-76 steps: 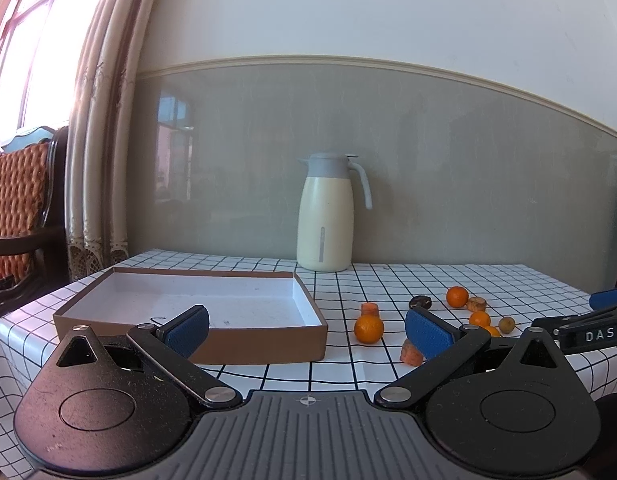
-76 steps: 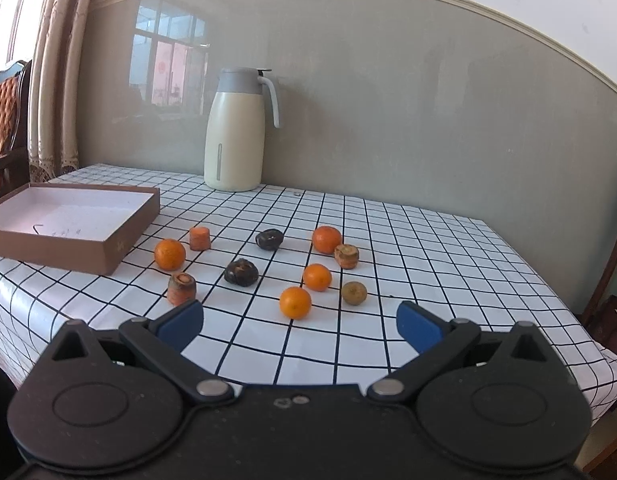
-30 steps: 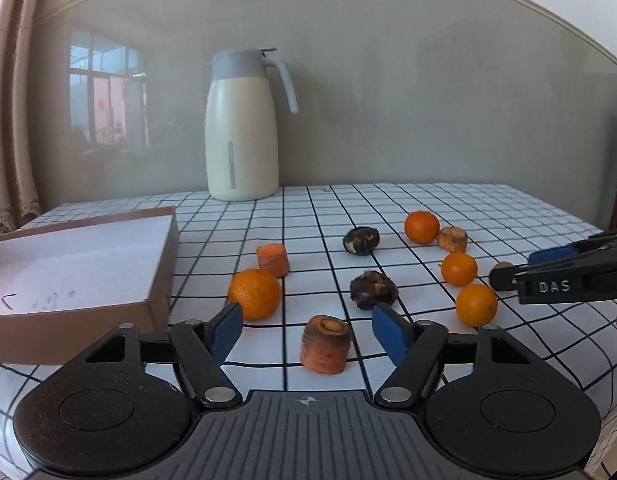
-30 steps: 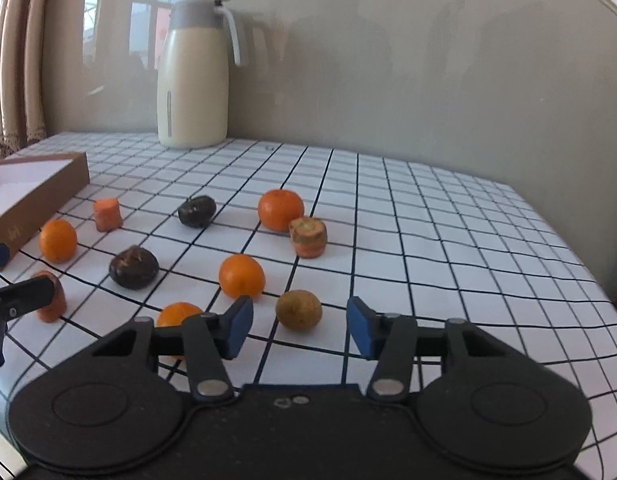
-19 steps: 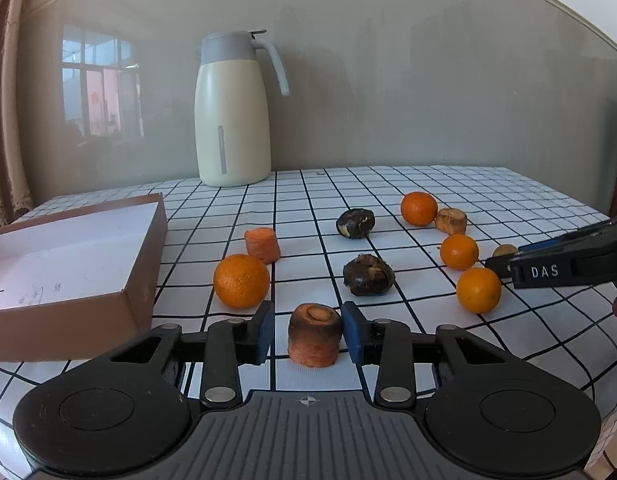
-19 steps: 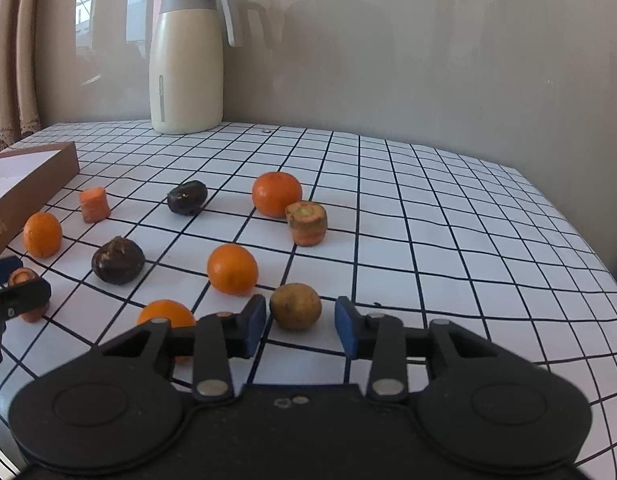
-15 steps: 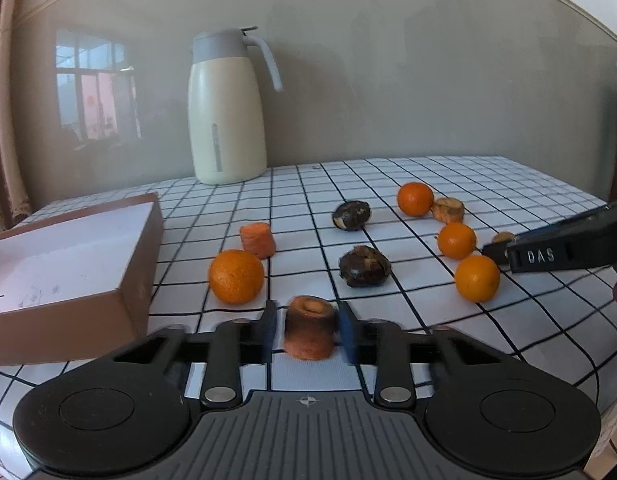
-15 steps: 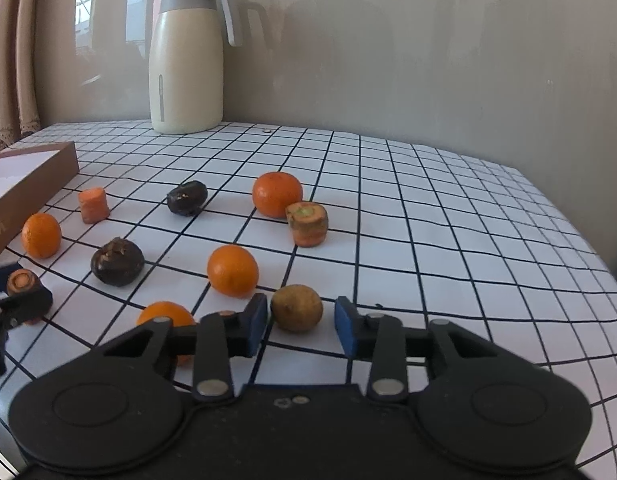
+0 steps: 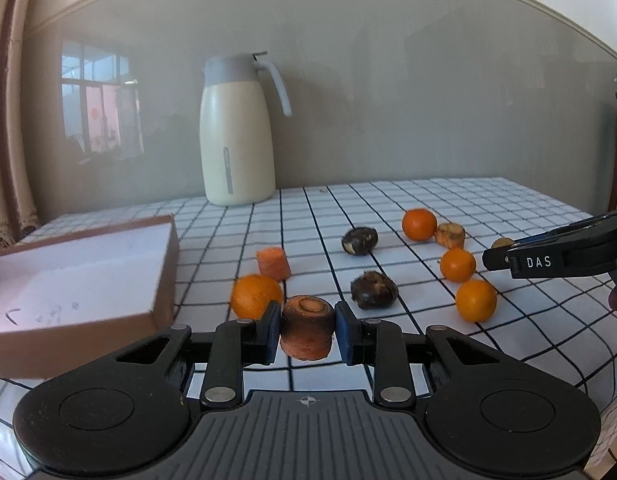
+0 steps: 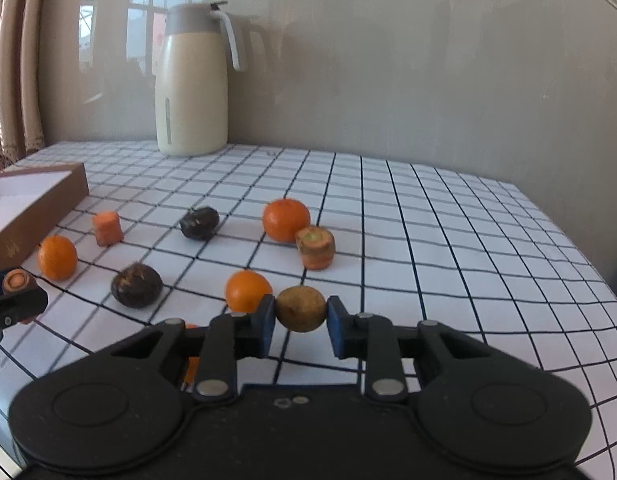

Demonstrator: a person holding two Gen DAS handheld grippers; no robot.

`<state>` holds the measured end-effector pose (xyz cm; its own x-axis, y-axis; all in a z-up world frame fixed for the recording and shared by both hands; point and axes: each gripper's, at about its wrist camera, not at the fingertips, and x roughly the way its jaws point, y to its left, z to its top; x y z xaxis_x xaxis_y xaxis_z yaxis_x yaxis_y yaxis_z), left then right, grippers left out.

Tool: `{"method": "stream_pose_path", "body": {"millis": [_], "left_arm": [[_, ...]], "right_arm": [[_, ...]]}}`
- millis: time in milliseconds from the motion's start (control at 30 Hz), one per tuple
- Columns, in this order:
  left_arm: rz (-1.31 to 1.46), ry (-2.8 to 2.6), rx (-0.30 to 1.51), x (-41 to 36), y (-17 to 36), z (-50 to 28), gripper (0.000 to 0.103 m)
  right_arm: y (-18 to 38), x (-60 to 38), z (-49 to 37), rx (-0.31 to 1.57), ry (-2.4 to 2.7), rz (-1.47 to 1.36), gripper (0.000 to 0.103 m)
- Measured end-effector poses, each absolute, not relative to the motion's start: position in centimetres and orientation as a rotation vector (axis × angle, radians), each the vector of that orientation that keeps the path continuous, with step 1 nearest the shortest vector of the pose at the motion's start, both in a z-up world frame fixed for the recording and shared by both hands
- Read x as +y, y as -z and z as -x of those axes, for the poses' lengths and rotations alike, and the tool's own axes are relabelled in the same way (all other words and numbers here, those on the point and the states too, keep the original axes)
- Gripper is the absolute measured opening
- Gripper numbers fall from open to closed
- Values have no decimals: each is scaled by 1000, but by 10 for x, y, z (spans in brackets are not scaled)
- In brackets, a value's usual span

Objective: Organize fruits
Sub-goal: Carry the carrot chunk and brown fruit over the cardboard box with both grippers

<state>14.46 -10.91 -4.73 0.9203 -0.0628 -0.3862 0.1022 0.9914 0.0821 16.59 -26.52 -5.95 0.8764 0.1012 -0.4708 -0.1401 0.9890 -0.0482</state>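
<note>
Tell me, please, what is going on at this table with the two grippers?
A person is sorting produce with a handheld gripper in each hand. The left gripper is shut on a carrot chunk; the right gripper is shut on a small brownish round fruit. Both pieces are only just gripped, low over the checked tablecloth. Oranges, dark round pieces and other carrot chunks lie loose, and the open brown box holds none of them.
</note>
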Motion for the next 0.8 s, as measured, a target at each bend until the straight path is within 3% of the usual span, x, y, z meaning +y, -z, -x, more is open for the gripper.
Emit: {"method": "stream_pose_path", "body": {"millis": [800], "left_arm": [[-64, -99, 276, -17, -2, -106, 29]], "right_arm": [[12, -178, -135, 313, -330, 127, 19]]}}
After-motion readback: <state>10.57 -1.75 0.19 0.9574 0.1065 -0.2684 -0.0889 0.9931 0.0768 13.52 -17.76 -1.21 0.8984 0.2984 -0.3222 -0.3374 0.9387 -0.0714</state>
